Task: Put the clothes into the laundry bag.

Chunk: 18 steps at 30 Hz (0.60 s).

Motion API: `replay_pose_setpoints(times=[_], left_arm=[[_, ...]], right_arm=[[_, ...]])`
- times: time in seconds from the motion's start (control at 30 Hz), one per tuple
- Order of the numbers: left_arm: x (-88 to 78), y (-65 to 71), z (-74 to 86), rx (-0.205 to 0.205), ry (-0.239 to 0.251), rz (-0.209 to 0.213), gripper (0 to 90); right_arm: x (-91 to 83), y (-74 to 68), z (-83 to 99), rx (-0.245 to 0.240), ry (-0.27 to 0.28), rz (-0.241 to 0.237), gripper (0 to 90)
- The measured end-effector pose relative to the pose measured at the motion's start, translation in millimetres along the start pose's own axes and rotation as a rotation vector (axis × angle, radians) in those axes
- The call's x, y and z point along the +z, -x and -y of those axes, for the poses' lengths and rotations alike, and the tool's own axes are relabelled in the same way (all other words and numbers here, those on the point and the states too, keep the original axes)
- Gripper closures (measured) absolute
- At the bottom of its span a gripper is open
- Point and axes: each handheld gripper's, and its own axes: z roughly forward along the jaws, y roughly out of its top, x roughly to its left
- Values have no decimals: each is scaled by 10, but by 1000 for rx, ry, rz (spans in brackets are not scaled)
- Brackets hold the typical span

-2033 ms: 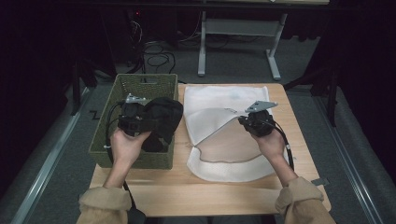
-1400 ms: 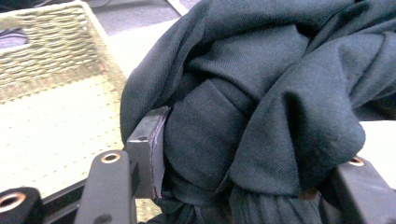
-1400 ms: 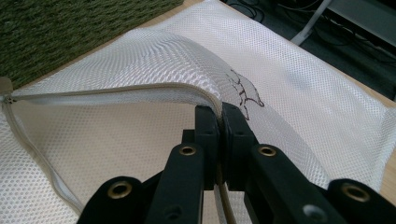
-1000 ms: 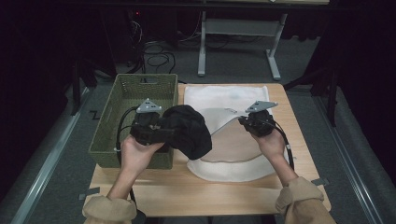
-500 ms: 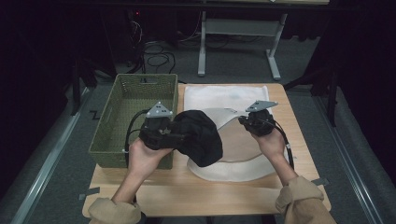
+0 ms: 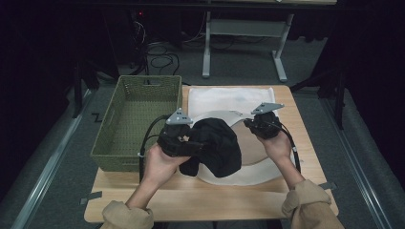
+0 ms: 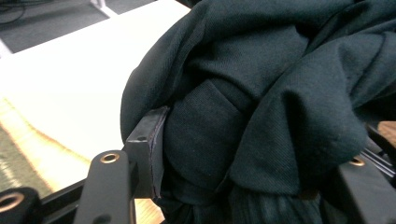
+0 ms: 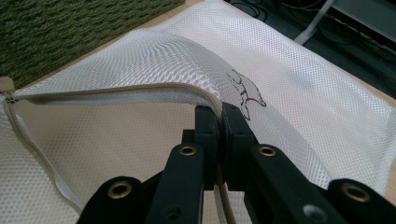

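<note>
The right hand-held gripper (image 8: 218, 122) is clenched on the zippered rim of the white mesh laundry bag (image 6: 229, 101), lifting it so the mouth gapes. Just before that opening, the left hand-held gripper (image 6: 187, 143) grasps a bunched dark garment (image 6: 217, 145) (soft, crumpled, near black), likely for stuffing inside.

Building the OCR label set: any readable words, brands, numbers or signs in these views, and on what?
No readable text anywhere.
White mesh laundry bag: a small dark printed mark, a figure rather than letters, too blurred to read.
Black bunched garment, green woven plastic basket: no markings visible.
</note>
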Motion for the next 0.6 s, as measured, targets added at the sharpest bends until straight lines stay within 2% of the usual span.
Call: replay_pose_setpoints(times=[0.1, 0.4, 0.6], left_arm=[[35, 45, -7, 8, -4, 14, 415], [151, 124, -16, 28, -16, 20, 413], [215, 202, -27, 43, -17, 43, 411]], right_arm=[[-2, -3, -1, 1, -4, -2, 877], [7, -6, -1, -2, 0, -4, 877], [5, -11, -6, -5, 2, -6, 877]])
